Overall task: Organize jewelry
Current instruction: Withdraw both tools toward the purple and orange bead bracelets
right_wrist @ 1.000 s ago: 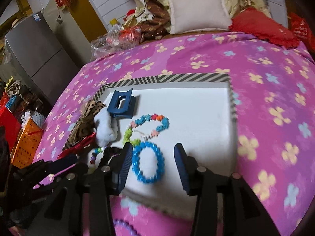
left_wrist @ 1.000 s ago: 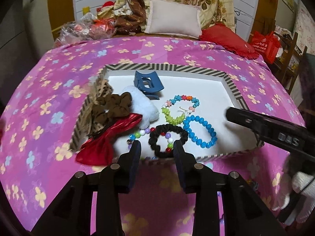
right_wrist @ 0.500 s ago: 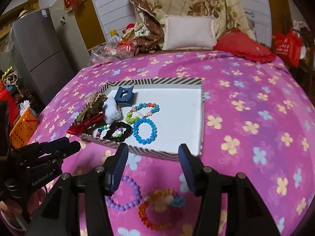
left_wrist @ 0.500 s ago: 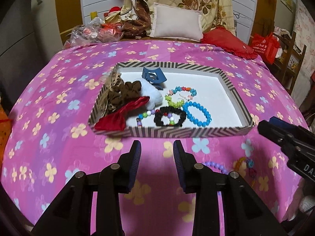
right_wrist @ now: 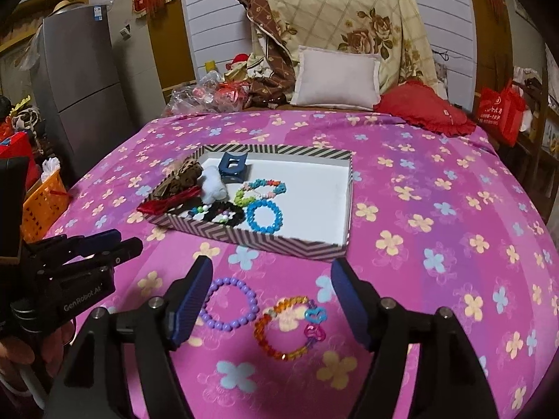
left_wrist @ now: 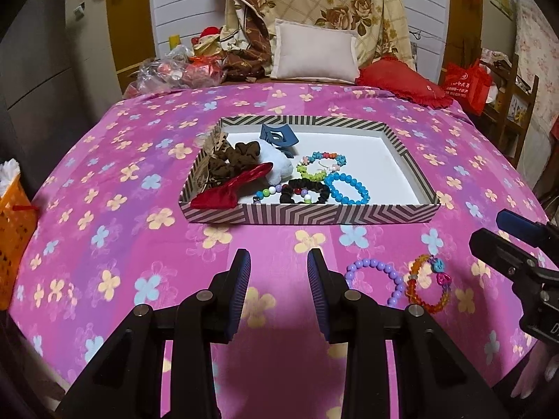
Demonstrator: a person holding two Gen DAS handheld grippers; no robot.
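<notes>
The right gripper (right_wrist: 270, 296), whose jaws have just been opening and stand wide with nothing between them, hangs nearest the two loose bracelets on the bedspread, the purple bead bracelet (right_wrist: 229, 303) just ahead of its left finger and the orange bead bracelet (right_wrist: 290, 328) between and slightly ahead, while the half-open, empty left gripper (left_wrist: 278, 276) sits off to their left.

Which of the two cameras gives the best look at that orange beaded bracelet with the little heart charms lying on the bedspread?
The right wrist view. There the orange beaded bracelet lies close and whole, its blue and pink hearts clear, in the gap of the open right tool. The left wrist view shows it smaller, off to the right, beside the purple beaded bracelet.
</notes>
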